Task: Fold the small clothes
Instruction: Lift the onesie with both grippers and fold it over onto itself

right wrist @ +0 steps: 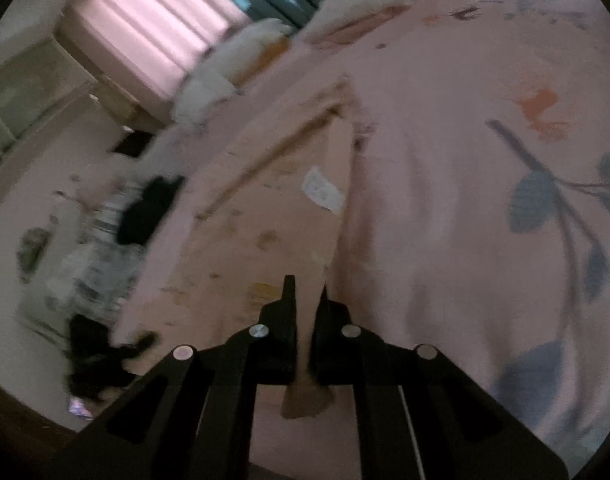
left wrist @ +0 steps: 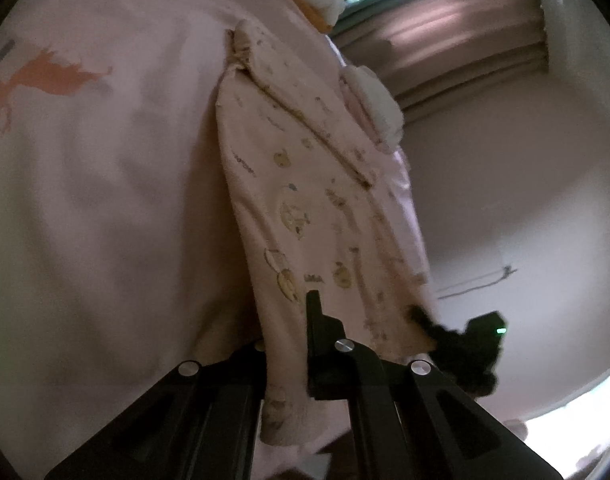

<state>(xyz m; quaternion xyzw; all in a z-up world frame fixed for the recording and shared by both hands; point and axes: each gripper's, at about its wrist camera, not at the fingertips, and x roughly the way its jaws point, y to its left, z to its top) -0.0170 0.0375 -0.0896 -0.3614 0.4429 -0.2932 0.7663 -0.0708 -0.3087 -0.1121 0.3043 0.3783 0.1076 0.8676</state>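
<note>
A: What fills most of the view?

B: A bed under a pale pink bedspread (left wrist: 105,200) printed with an orange animal shape and, in the right wrist view, blue-grey leaves on a stem. It takes up most of both pictures.

A: And behind it?

B: A curtain (left wrist: 465,52) with vertical folds, lit pinkish, and a pale floor (left wrist: 525,208) beside the bed. Along the bed's far edge lie some white fluffy things (left wrist: 379,108) that I cannot identify.

A: Where is the small garment?

B: The garment (left wrist: 305,200) is a cream piece with little yellow and brown animal prints and a gathered cuff at its far end. It stretches away from the camera, its near end lifted off the bedspread and its far end down near the bed's edge. In the right wrist view it looks pinker and blurred, with a white label (right wrist: 323,190) showing on it.

A: What about the left hand-held gripper?

B: The left hand-held gripper (left wrist: 293,340) is closed on the garment's near edge; cloth runs between its fingers and hangs below them.

A: And the right one?

B: The right hand-held gripper (right wrist: 305,312) is also clamped on the garment, with a fold of cloth pinched in the narrow slit between its fingers. From the left wrist view it appears as a dark shape at the garment's right corner, a small green light (left wrist: 501,331) on it.
</note>
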